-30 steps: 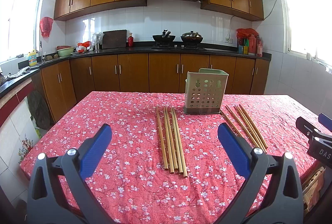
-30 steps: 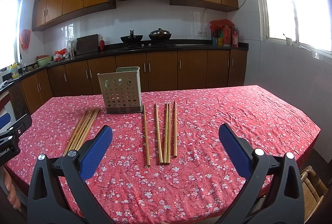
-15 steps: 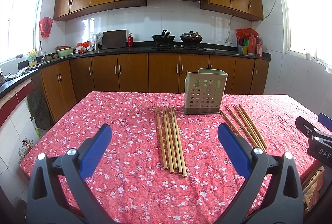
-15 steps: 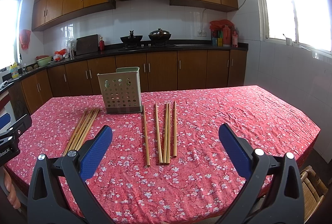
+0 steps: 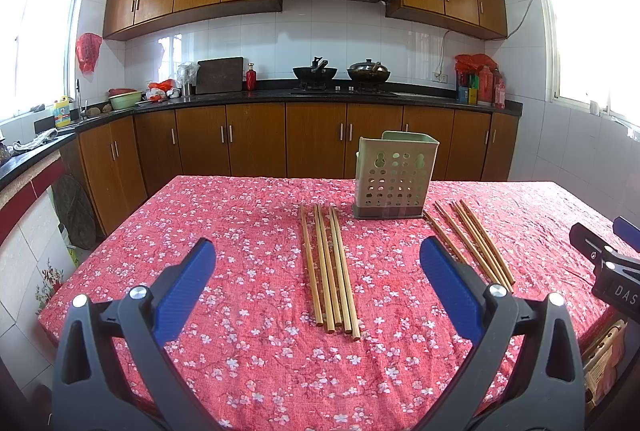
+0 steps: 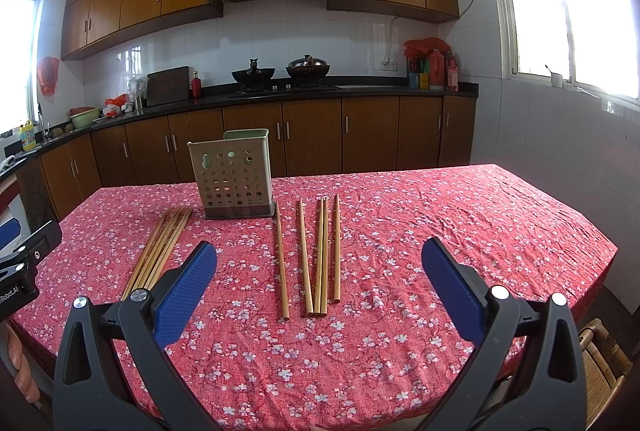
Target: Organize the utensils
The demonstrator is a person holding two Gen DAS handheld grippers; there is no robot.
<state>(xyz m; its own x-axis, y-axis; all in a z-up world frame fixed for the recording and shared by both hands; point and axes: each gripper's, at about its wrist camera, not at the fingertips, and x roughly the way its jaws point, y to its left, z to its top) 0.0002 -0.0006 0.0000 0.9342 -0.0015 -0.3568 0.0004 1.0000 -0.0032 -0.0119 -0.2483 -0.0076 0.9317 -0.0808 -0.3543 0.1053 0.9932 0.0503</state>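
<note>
Both jaws spread wide and empty, the left hand-held gripper (image 5: 316,281) hovers over the near edge of the table (image 5: 240,371), which wears a red flowered cloth. Ahead of it lies a tight bundle of chopsticks (image 5: 330,267), with a perforated utensil holder (image 5: 394,175) standing upright beyond, just right of their far tips. Equally agape and empty, the right hand-held gripper (image 6: 320,281) faces a looser group of chopsticks (image 6: 316,255) (one lies slightly apart, leftmost) right of that holder. Nothing stands between either gripper and its chopsticks.
</note>
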